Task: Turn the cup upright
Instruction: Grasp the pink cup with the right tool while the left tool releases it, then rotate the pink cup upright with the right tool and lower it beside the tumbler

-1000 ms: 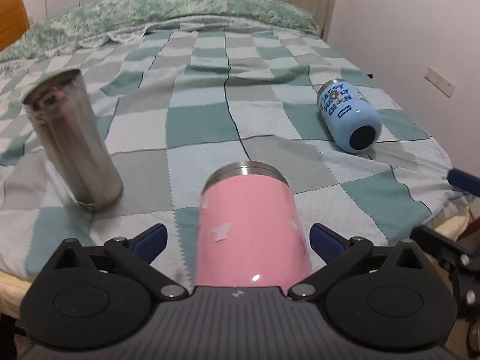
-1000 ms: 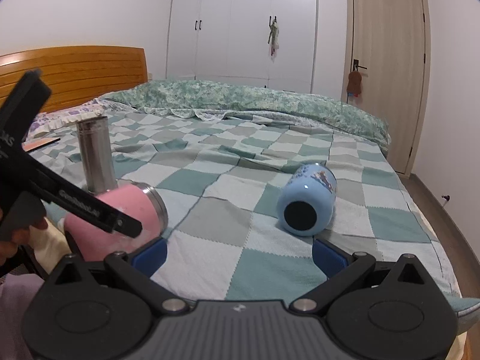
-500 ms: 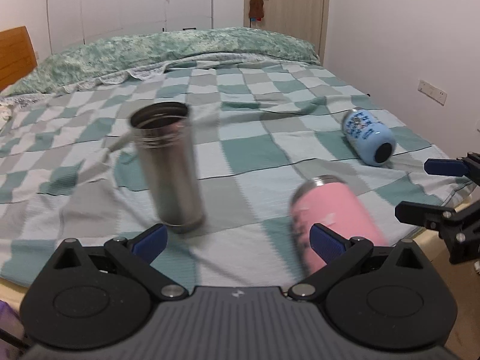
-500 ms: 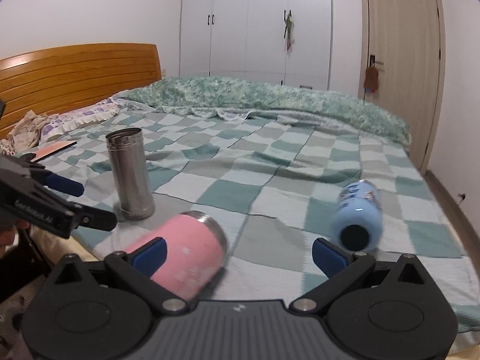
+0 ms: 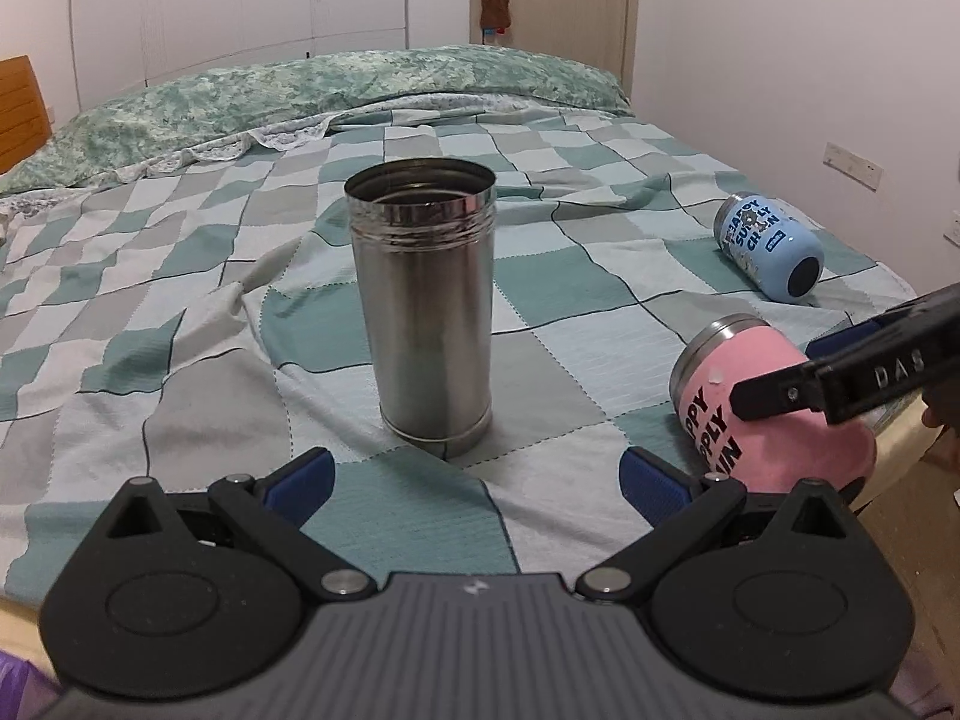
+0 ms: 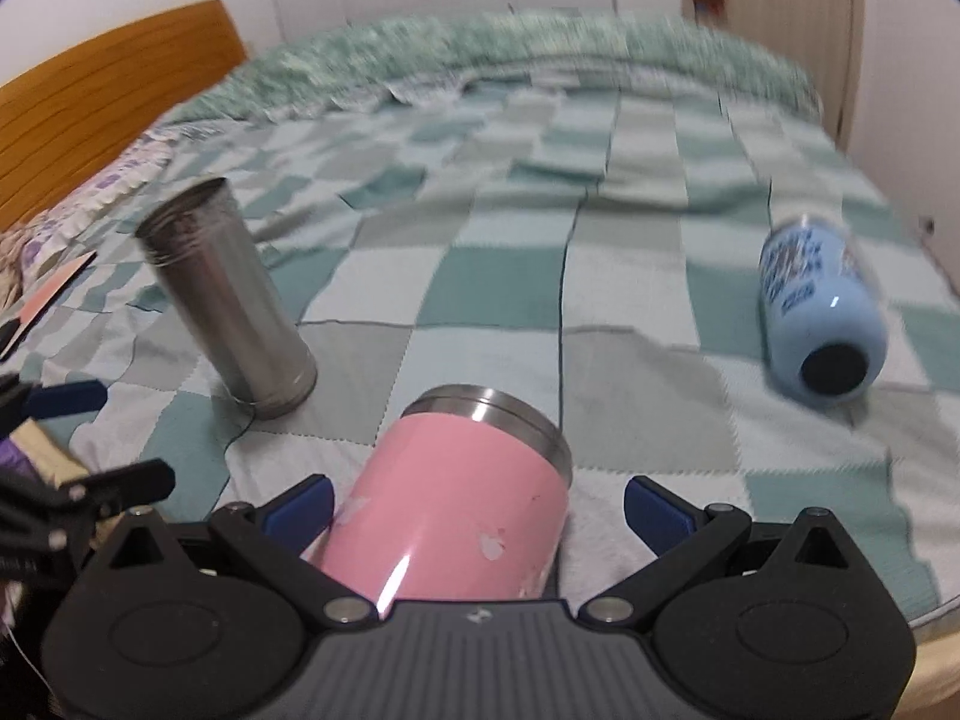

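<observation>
A pink cup [image 6: 456, 498] with a steel rim lies on its side near the front edge of the checkered bed; it also shows in the left wrist view [image 5: 762, 408]. My right gripper [image 6: 477, 507] is open with its blue pads on either side of the pink cup, not closed on it. One right finger [image 5: 840, 372] crosses over the cup in the left wrist view. My left gripper [image 5: 474, 474] is open and empty, facing an upright steel cup [image 5: 426, 306]. A blue cup [image 6: 819, 318] lies on its side at the right, also in the left wrist view [image 5: 771, 246].
The steel cup [image 6: 231, 300] stands left of the pink one. The green and grey checkered blanket [image 5: 180, 276] covers the bed, with a folded quilt [image 5: 300, 96] at the far end. A wooden headboard [image 6: 108, 90] is at the left. The bed edge [image 6: 936, 654] drops off close to me.
My left gripper has swung left from the pink cup to face the steel cup. My right gripper has moved left and down, so the pink cup now lies between its open fingers.
</observation>
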Available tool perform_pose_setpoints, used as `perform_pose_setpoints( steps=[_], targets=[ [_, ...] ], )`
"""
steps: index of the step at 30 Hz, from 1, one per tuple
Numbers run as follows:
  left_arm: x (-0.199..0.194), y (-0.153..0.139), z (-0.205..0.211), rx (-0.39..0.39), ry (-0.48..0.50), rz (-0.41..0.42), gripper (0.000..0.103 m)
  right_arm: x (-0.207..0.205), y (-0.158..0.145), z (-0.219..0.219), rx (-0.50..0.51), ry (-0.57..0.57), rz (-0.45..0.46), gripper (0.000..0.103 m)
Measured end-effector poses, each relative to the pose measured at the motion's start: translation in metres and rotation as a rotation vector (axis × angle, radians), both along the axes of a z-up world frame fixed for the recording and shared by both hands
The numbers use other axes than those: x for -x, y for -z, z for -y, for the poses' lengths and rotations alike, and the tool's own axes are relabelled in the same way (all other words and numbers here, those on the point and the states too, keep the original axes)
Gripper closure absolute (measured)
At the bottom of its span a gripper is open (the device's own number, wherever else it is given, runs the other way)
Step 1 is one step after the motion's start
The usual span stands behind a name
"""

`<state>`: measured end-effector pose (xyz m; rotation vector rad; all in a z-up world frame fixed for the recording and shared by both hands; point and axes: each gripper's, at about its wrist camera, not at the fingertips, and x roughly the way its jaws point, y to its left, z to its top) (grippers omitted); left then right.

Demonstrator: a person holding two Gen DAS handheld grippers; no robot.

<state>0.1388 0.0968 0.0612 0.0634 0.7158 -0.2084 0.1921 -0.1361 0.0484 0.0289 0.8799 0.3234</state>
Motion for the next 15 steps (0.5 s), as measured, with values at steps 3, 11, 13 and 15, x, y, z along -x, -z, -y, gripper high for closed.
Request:
perform_pose_setpoints(
  steps=[3, 11, 13, 15],
  targets=[
    [-0.006, 0.005, -0.003, 0.006, 0.011, -0.006, 0.0, -0.013, 0.008, -0.001, -0.03, 0.015, -0.088, 0.001],
    [-0.016, 0.014, -0.006, 0.02, 0.025, -0.02, 0.0, -0.033, 0.025, -0.009, -0.089, 0.031, -0.242, 0.012],
    [-0.016, 0.015, -0.007, 0.025, 0.027, -0.021, 0.0, -0.034, 0.026, -0.01, -0.094, 0.032, -0.25, 0.012],
    [-0.016, 0.015, -0.008, 0.027, 0.026, -0.024, 0.0, -0.034, 0.026, -0.01, -0.096, 0.028, -0.251, 0.012]
  ],
)
